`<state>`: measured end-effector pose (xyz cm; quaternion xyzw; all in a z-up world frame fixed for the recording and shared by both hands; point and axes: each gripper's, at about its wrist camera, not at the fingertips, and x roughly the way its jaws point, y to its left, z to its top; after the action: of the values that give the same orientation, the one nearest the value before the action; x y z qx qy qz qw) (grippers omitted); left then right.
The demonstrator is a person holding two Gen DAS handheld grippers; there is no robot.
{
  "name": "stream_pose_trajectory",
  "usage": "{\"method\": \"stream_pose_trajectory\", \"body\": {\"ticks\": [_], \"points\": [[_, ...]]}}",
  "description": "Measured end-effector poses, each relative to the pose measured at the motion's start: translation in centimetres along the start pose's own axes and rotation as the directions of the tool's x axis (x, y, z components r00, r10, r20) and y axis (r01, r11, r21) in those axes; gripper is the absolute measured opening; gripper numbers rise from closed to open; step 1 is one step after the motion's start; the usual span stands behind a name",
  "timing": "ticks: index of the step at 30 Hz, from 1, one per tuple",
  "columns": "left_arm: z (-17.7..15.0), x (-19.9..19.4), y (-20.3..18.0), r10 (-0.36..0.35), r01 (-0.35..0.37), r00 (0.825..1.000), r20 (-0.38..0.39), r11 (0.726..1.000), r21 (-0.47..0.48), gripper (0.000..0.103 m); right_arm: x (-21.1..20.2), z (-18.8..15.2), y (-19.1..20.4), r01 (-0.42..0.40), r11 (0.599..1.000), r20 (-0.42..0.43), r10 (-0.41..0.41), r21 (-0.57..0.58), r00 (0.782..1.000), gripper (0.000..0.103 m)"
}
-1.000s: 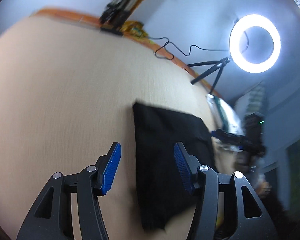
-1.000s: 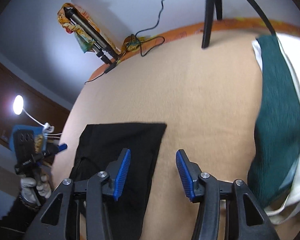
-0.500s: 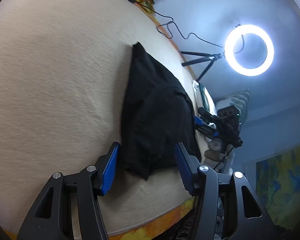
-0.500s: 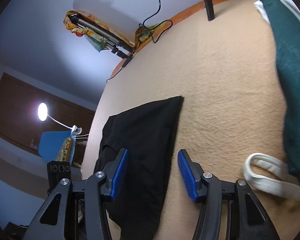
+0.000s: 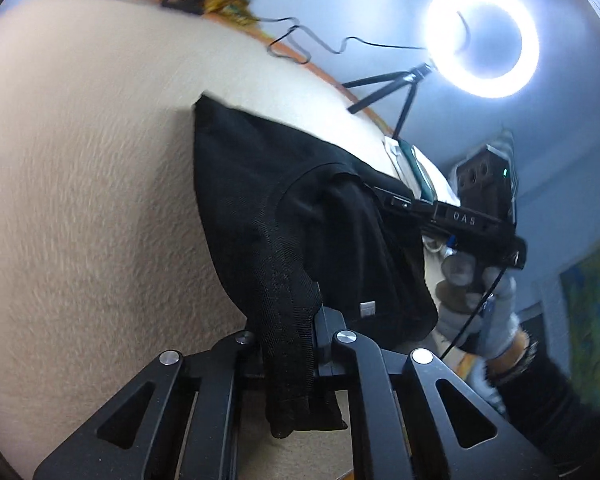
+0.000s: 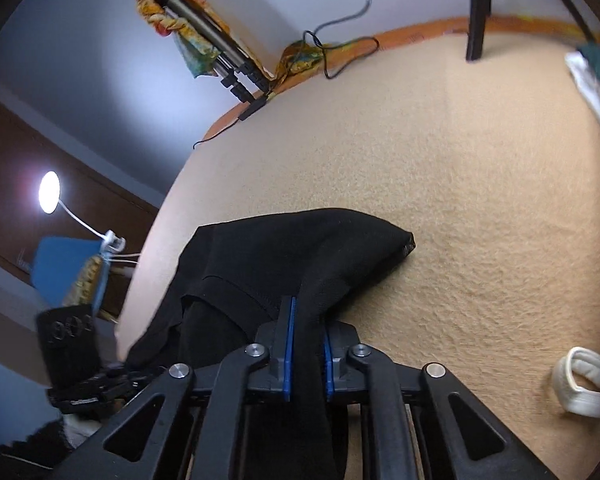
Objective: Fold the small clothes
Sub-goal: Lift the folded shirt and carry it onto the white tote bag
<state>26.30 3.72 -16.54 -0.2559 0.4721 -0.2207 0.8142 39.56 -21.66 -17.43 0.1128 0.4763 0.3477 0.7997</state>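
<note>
A small black garment (image 5: 260, 208) lies on the beige bed cover (image 5: 80, 200). My left gripper (image 5: 290, 332) is shut on its near corner, and the cloth hangs down between the jaws, hiding the pads. In the right wrist view the same black garment (image 6: 300, 256) is pinched at its other near corner by my right gripper (image 6: 306, 344), shut with the blue pads (image 6: 287, 348) showing. The near edge is lifted off the cover; the far edge still rests on it. The right gripper also shows in the left wrist view (image 5: 452, 220).
A ring light (image 5: 482, 36) on a tripod stands at the far edge. A dark green cloth on white cloth (image 6: 596, 72) lies at the right. A white band (image 6: 580, 388) lies near right. Cables and a folded tripod (image 6: 220, 48) sit at the far edge.
Both grippers have gone from open around the garment's near corners to shut on them. The near edge has risen off the cover.
</note>
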Motion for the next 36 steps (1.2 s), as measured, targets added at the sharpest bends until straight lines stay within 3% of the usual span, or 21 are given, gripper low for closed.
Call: {"method": "stream_pose_trajectory", "body": {"ticks": [6, 16, 25, 36], "points": [[0.3, -1.4, -2.3, 0.02, -0.024, 0.999, 0.036, 0.996, 0.091, 0.006, -1.4, 0.2, 3.3, 0.15, 0.981, 0.029, -0.147, -0.123, 0.989, 0.007], [1.5, -1.6, -7.0, -0.029, 0.016, 0.997, 0.068, 0.983, 0.183, 0.006, -6.4, 0.4, 5.8, 0.208, 0.956, 0.117, -0.187, -0.208, 0.975, 0.007], [4.8, 1.3, -13.1, -0.103, 0.079, 0.992, 0.07, 0.955, 0.285, 0.006, -14.0, 1.0, 2.5, 0.272, 0.948, 0.225, -0.232, -0.164, 0.946, 0.007], [7.8, 6.2, -21.3, -0.184, 0.147, 0.981, 0.06, 0.91, 0.387, 0.006, -22.6, 2.1, -3.8, 0.391, 0.917, 0.329, -0.346, -0.08, 0.879, 0.007]]}}
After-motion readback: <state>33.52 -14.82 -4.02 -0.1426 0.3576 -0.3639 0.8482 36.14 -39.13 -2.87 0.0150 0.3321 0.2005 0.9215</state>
